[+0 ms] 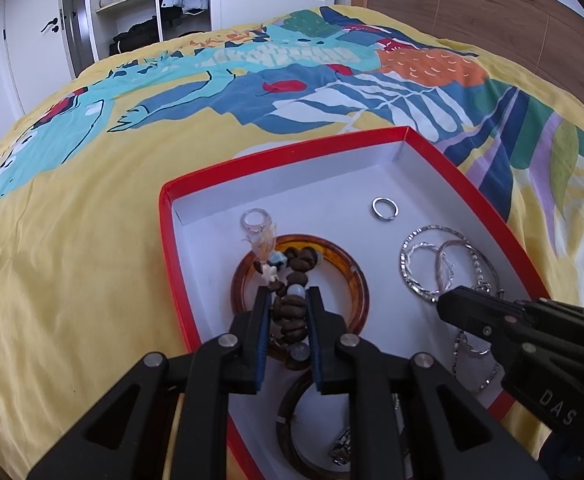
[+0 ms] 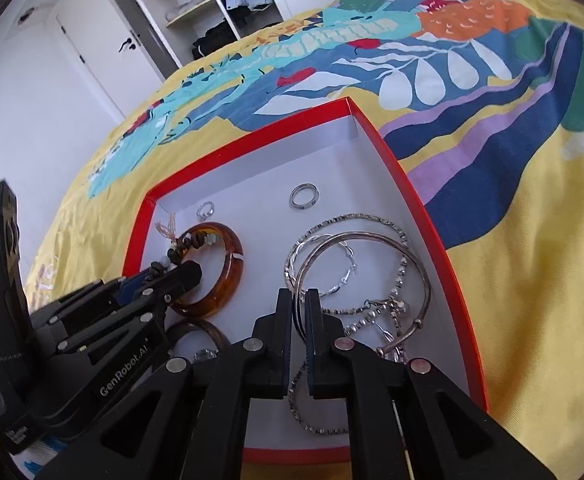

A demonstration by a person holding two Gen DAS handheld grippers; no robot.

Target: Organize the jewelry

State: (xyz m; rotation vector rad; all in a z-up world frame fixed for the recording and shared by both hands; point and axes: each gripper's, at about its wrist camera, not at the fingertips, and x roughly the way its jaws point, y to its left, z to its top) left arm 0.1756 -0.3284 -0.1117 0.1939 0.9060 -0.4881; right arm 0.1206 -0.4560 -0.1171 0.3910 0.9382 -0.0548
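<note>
Well along, by the look: rings, bangles and chains already inside the red box [image 1: 468, 184] on the bedspread [image 1: 71, 240]. Left gripper [image 1: 288, 294] pinching a brown bead bracelet [image 1: 292, 312] over the amber bangle [image 2: 227, 272]. Right gripper [image 2: 300, 294] nearly closed on a thin silver bangle [image 2: 372, 240]. Sorting left.

left claw [image 1: 287, 300]: black linkage showing silver rivets, blue pads, "GenRobot.AI" lettering | right claw [image 2: 300, 300]: matching black, wearing "DAS" mark
</note>
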